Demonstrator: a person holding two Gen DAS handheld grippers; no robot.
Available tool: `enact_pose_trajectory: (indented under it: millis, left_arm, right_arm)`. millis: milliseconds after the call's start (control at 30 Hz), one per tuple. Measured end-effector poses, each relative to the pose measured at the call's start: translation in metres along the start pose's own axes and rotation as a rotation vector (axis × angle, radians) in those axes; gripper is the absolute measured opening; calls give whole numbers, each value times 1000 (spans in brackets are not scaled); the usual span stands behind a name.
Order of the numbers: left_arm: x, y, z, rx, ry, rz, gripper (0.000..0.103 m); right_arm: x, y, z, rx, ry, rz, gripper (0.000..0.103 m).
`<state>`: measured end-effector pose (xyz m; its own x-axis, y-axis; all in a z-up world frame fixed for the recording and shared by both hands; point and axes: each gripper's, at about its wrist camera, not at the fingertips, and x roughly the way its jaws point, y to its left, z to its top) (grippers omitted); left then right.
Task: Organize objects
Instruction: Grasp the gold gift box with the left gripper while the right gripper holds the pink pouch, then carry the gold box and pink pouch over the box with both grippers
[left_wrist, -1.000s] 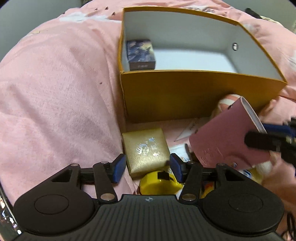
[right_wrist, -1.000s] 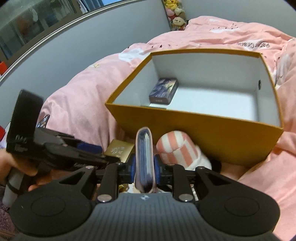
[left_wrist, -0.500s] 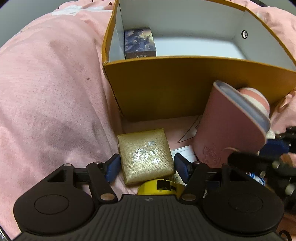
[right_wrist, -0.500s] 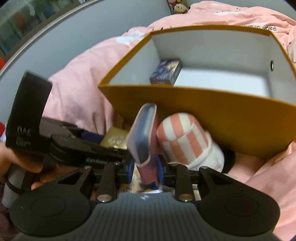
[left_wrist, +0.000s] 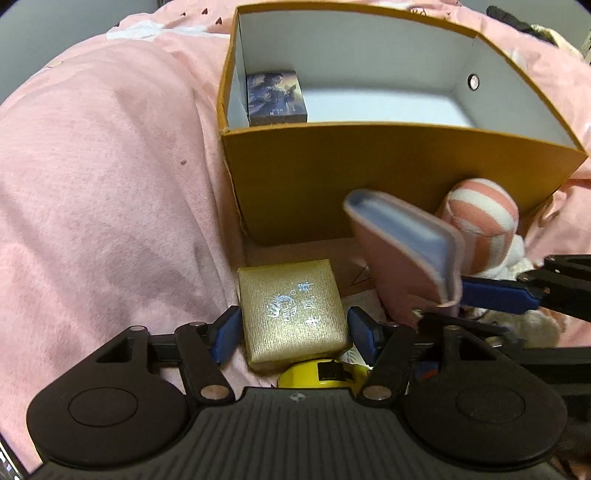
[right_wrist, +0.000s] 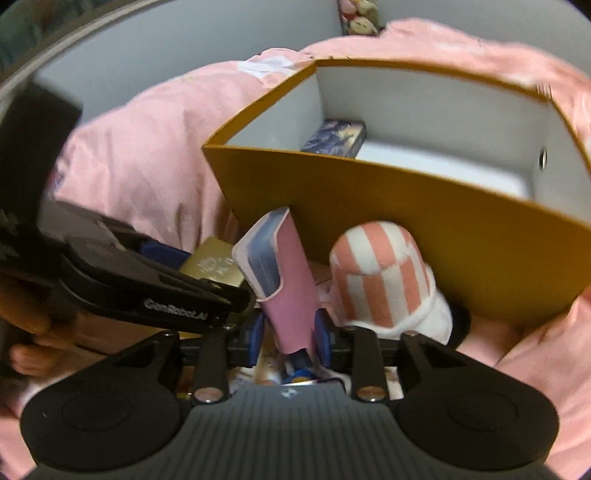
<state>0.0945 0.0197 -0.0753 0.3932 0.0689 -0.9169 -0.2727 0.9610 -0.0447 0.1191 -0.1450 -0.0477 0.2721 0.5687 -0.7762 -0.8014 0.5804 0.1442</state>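
Note:
An open orange box (left_wrist: 388, 173) (right_wrist: 424, 206) with a white inside stands on the pink bedding and holds a small dark card box (left_wrist: 275, 98) (right_wrist: 334, 138) in its near left corner. My left gripper (left_wrist: 293, 334) is open, its blue pads on either side of a gold gift box (left_wrist: 291, 312) (right_wrist: 212, 266). My right gripper (right_wrist: 290, 336) is shut on a pink notebook (right_wrist: 280, 280) (left_wrist: 402, 254), which tilts left in front of the orange box.
A pink-and-white striped plush (left_wrist: 480, 225) (right_wrist: 384, 280) lies against the box's front wall. A yellow round thing (left_wrist: 323, 373) sits just under the gold box. Papers and small items lie below the right gripper. Pink bedding (left_wrist: 110, 184) rises on the left.
The pink notebook has tipped over to the left in the right gripper. The left gripper has closed in so the gold box lies between its pads.

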Motion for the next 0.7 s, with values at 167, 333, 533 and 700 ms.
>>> enact_pose_trajectory:
  millis: [167,333,533,700]
  left_arm:
    - [-12,10,-1,-39,-35,-36,73]
    - [-24,15,-3,-63,-63,-82,73]
    - [-47,26,-3,-122,-94,-165,72]
    - [-75,27,-2,-115,-140,-236,72]
  right_arm:
    - [8,15,4,-73,-24,-41,27]
    - [13,24,10,-124,-10,-80,24]
    - [-15,20,21,-58,-35,-68,22]
    - [-41,-4,33,96,-52,-34,21]
